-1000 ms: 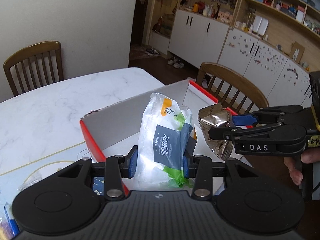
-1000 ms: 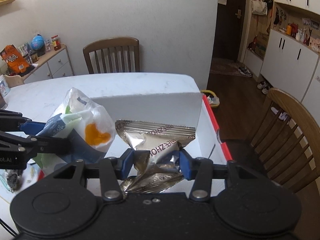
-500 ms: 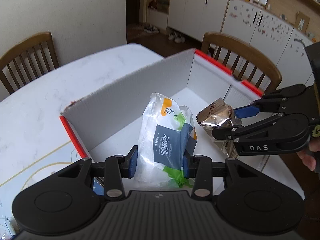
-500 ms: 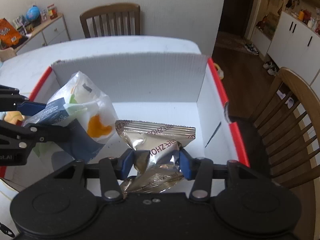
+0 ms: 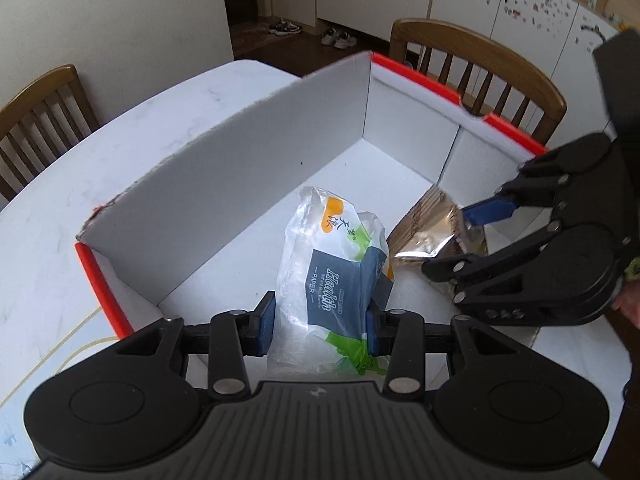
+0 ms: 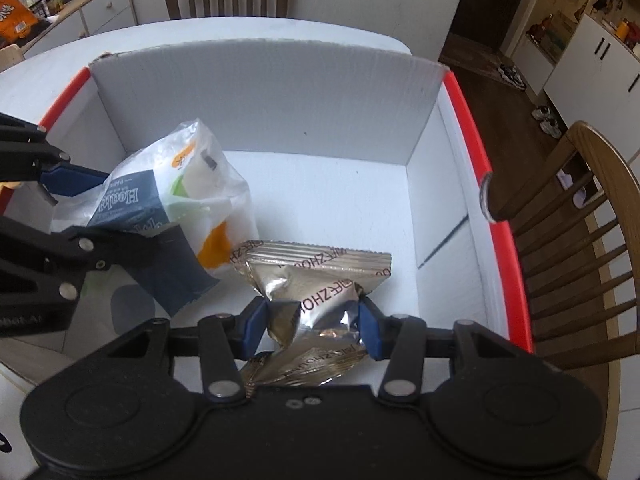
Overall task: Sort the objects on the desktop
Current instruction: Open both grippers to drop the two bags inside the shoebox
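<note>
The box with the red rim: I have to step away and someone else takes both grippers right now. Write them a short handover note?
Left gripper: shut on the tissue pack, held over the box floor.
Right gripper: shut on the foil snack packet, beside the tissue pack, also inside the box.
Done: both items carried over the walls and into the box; nothing else lies in it.
Left: lower both, open the jaws, withdraw. Whether more items wait on the table cannot be seen from here.
</note>
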A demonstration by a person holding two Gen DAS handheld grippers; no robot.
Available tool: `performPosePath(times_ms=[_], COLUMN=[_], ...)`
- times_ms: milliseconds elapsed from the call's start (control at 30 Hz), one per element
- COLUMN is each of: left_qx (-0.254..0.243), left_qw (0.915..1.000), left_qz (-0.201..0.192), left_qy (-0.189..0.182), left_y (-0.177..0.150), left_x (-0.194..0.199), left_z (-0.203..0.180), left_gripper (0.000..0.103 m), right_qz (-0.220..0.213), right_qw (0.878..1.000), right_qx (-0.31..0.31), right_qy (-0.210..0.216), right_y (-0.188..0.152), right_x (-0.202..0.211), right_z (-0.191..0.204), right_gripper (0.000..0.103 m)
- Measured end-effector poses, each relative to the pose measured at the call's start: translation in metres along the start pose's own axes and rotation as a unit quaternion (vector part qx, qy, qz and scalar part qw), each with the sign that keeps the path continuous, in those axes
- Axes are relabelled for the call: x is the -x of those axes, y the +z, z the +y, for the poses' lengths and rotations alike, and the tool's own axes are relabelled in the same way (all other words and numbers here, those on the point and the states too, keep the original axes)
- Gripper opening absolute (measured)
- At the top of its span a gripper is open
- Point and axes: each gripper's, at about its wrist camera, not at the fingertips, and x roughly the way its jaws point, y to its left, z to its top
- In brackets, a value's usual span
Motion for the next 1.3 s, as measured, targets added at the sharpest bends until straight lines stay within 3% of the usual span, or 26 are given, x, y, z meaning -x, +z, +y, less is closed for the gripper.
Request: performPosePath(times_ms=[400,500,533,567,733,1300], left_qx=[-0.002,-0.003,-0.003,-0.007,-0.012,0.026], left_qw=[0.9997,0.9998,0.9999,0.9999,0.9999,0.9961], left_qz=[0.016,0.014,0.012,0.009,-0.005,-0.083], left_qy=[-0.016,-0.015,-0.011,-0.012,-0.002,0.014], left_y=[-0.002,-0.001,-0.001,-0.001,0.000,-0.009], left_x=[-0.015,-0.014,-0.013,-0.012,-0.001,0.063], left_z=[0.003,0.003,0.003,0.002,-0.002,0.005], left_gripper=[0.043,0.059,0.070,0.072,0.083,0.084], right_qz=[0.022,0.013,0.008,0.001,-0.022,-0.096], right_qw=[0.999,1.000,1.000,1.000,0.999,0.995], right_qx=[-0.022,-0.017,-0.016,-0.015,-0.017,-0.040], right_qy=[-0.010,-0.018,-0.020,-0.021,-0.021,-0.001], right_y=[-0.005,-0.003,-0.004,-0.003,0.002,-0.007], right_x=[0.006,0.008,0.010,0.012,0.024,0.089], right_z=[-0.001,-0.001,-0.001,-0.002,-0.006,-0.008], right_gripper=[0.049,0.061,0.069,0.072,0.073,0.073])
